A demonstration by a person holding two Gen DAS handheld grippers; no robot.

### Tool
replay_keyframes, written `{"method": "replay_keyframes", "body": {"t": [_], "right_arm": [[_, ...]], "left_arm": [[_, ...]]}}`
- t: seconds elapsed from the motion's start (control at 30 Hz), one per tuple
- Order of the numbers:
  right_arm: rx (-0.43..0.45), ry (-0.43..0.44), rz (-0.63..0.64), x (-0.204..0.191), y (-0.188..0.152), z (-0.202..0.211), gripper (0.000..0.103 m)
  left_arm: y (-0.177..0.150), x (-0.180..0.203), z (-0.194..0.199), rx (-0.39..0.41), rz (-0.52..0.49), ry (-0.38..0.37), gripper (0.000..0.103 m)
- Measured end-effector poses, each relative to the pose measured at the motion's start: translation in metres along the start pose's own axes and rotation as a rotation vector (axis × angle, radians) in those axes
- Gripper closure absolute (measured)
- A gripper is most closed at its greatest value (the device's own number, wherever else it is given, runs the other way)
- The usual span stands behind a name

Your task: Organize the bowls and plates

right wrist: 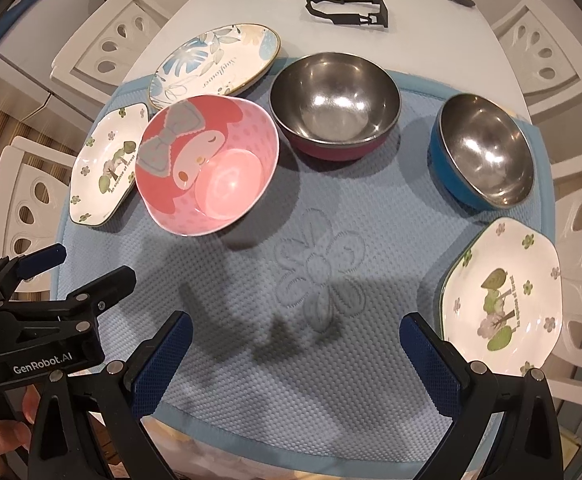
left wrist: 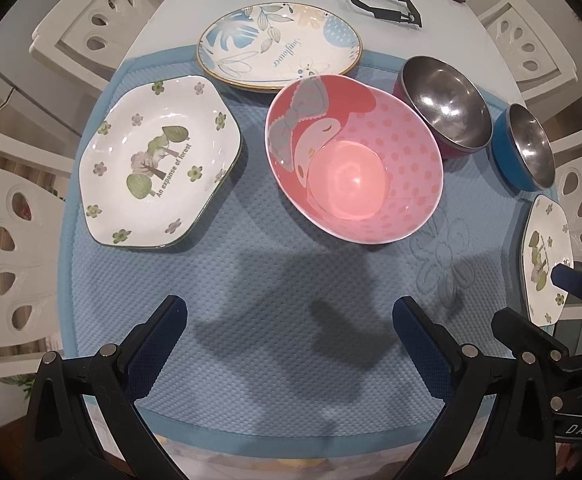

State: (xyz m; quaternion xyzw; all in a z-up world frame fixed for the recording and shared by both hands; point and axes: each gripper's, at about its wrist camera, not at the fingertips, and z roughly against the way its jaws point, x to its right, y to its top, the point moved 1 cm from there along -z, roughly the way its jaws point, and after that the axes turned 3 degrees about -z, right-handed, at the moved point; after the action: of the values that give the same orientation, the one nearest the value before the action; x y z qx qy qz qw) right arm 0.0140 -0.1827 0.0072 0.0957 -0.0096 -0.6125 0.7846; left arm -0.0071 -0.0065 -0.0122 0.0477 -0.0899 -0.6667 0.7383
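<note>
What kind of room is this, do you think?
Probably a home dining area: a white round table ringed by white chairs, with a blue mat holding plates and bowls such as the pink bowl.

White chairs [right wrist: 107, 44] ring the white table [right wrist: 251, 4]; a black clip [right wrist: 349, 10] lies beyond the blue mat [right wrist: 315, 360].

The blue textured mat [right wrist: 315, 360] lies bare along its near edge and middle — the pink cartoon-printed bowl [right wrist: 207, 168], steel-lined red bowl [right wrist: 333, 104] and steel-lined blue bowl [right wrist: 485, 150] crowd its far edge.
</note>
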Motion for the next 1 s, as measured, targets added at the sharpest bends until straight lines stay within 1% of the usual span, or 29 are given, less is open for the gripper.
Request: {"method": "replay_keyframes", "body": {"t": [0.1,0.23,0.3,0.67,0.77,1.0], "right_arm": [[0.001,-0.002,-0.007,0.001,-0.004,0.000,0.000],[-0.002,0.000,-0.012,0.002,-0.007,-0.001,0.000],[0.000,0.001,-0.012,0.002,-0.008,-0.002,0.000],[0.001,-0.004,-0.009,-0.002,-0.012,-0.003,0.000],[0.006,-0.016,-0.004,-0.004,-0.013,-0.002,0.000],[0.006,-0.009,0.008,-0.011,-0.013,0.000,0.000]], "left_arm": [[-0.003,0.000,-0.001,-0.011,-0.001,0.011,0.001],[-0.005,0.000,0.000,0.031,-0.016,0.060,0.001],[-0.006,0.000,0.001,0.041,-0.016,0.061,0.001],[-0.010,-0.007,0.002,0.006,-0.007,0.065,0.001],[-0.011,-0.009,0.003,0.008,-0.004,0.063,0.001],[-0.010,-0.014,0.007,0.007,0.000,0.055,0.001]]}}
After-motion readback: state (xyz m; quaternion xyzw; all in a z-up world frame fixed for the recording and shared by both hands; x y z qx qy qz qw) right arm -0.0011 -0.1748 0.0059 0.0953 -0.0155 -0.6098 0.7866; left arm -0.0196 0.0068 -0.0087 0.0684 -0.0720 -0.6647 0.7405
